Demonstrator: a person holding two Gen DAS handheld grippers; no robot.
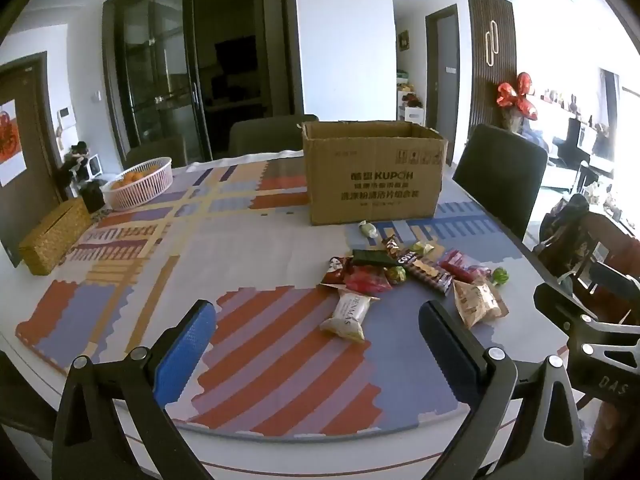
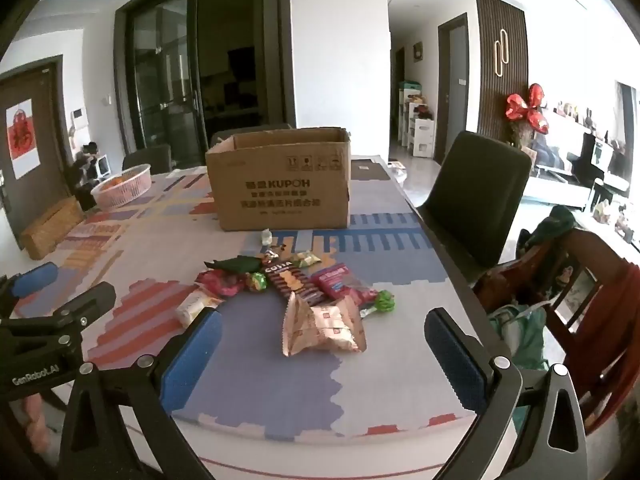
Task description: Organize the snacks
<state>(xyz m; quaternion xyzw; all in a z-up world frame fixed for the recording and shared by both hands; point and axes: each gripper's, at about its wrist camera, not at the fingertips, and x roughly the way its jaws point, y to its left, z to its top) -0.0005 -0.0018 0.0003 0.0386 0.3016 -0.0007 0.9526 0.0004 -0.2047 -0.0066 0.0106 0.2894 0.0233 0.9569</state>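
Several wrapped snacks [image 1: 412, 276] lie in a loose pile on the patterned table mat, in front of an open cardboard box [image 1: 374, 172] printed KUPOH. Nearest in the left wrist view is a white DENMAS packet [image 1: 349, 317]. In the right wrist view a crinkled pink-gold bag [image 2: 322, 328] lies closest, with a brown COSTA bar [image 2: 294, 282], a pink packet [image 2: 335, 282] and a green candy [image 2: 384, 301] behind it, before the box [image 2: 280, 182]. My left gripper [image 1: 318, 336] hangs open above the mat, short of the pile. My right gripper [image 2: 324, 348] is open too, nothing between its pads.
A pink basket of oranges [image 1: 140, 182] and a woven yellow box [image 1: 54, 236] sit at the table's far left. Dark chairs [image 2: 478, 200] stand along the right and far sides. A red wooden chair with clutter [image 2: 568, 300] is close at right.
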